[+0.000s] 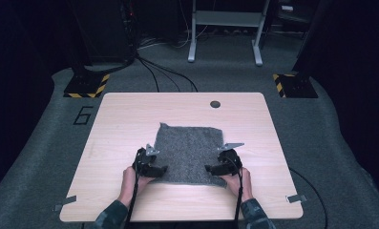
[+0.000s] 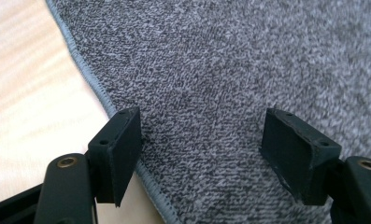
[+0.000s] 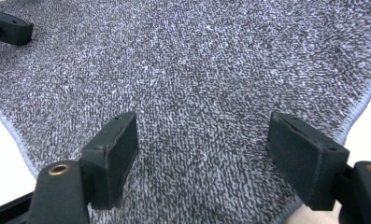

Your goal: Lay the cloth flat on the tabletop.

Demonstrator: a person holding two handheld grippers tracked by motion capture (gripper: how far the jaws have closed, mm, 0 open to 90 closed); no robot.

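Observation:
A grey speckled cloth (image 1: pixel 189 151) lies flat on the wooden table (image 1: pixel 125 119). My left gripper (image 1: pixel 161 169) is open over the cloth's near left corner; in the left gripper view its jaws straddle the cloth (image 2: pixel 211 93) with the stitched hem running under the left jaw. My right gripper (image 1: pixel 210 168) is open over the near right corner. In the right gripper view the cloth (image 3: pixel 197 79) spreads between its jaws, and the tip of the left gripper (image 3: pixel 8 25) shows at the upper left. Nothing is held.
A dark round grommet (image 1: pixel 215 104) sits in the table's far side. Metal brackets (image 1: pixel 297 198) stick out at the near corners. Carpeted floor surrounds the table, with cables (image 1: pixel 163 71) and yellow-black stand bases (image 1: pixel 87 85) beyond it.

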